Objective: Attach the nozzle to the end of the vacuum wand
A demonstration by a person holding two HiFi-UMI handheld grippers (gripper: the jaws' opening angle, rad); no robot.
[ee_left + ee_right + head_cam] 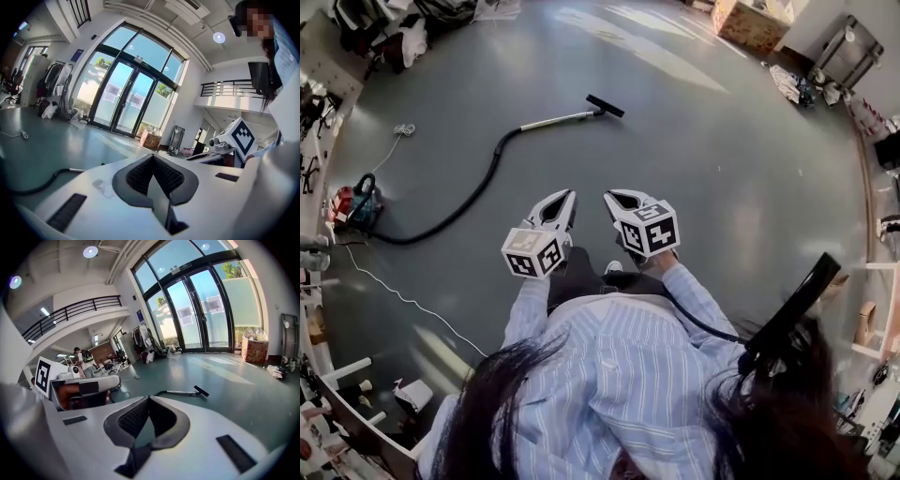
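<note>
Both white grippers, left gripper [565, 198] and right gripper [615, 198], had their jaws together on nothing, well short of the silver metal vacuum wand [555, 120] on the floor. The flat black nozzle [605, 106] lay touching the wand's far end — whether seated was unclear. Good practice: steady the wand near that end, then push the nozzle straight on.

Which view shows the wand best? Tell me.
Head view: the whole wand lies on the floor, from hose to nozzle. The right gripper view shows it small and low; the left gripper view catches only its hose end.
</note>
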